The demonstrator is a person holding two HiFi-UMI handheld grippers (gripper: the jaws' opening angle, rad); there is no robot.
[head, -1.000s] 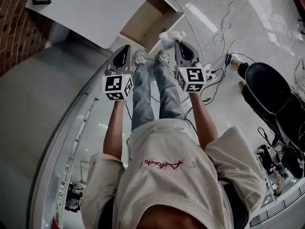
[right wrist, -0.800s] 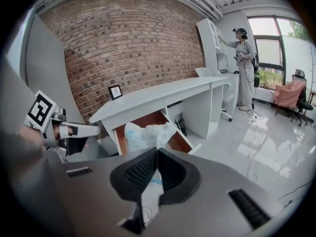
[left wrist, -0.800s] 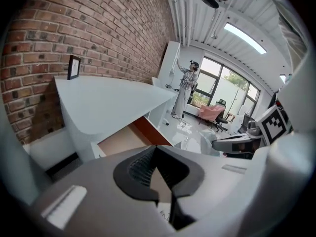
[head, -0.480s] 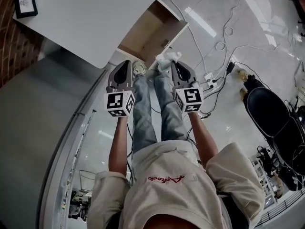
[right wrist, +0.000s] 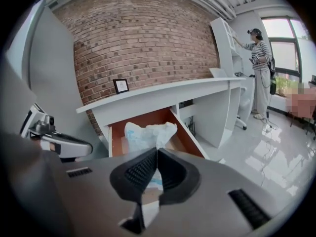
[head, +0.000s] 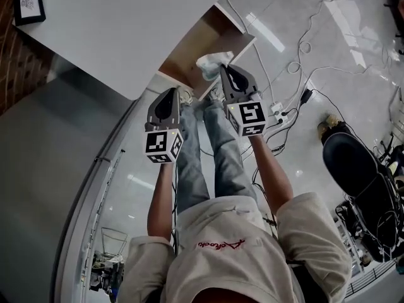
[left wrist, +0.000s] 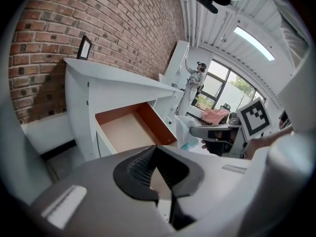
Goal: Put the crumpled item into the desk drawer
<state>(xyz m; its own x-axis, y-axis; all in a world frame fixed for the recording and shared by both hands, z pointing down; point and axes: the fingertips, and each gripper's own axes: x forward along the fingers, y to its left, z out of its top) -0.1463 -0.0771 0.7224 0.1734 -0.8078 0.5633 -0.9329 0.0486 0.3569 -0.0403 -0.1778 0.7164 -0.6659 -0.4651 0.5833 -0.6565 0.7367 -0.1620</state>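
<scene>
The white desk [head: 120, 24] has its drawer [head: 218, 43] pulled out, its brown inside bare. My right gripper [head: 222, 68] is shut on the crumpled item [head: 211, 63], a white plastic wad, and holds it over the drawer's front edge. In the right gripper view the crumpled item [right wrist: 148, 134] sticks up out of the right gripper [right wrist: 155, 152], with the drawer [right wrist: 185, 135] behind it. My left gripper [head: 173, 91] is shut on nothing, left of the drawer and short of it. In the left gripper view the left gripper [left wrist: 155, 149] faces the drawer [left wrist: 129, 131], with the wad [left wrist: 186, 135] at right.
A small picture frame [head: 28, 5] stands on the desk by the brick wall [right wrist: 143, 38]. Cables and a power strip [head: 278, 109] lie on the glossy floor to the right, beside a black chair [head: 360, 182]. A person [right wrist: 257, 68] stands at far shelves.
Both grippers have moved forward toward the desk. The right one has carried the crumpled item from short of the drawer to over its front edge.
</scene>
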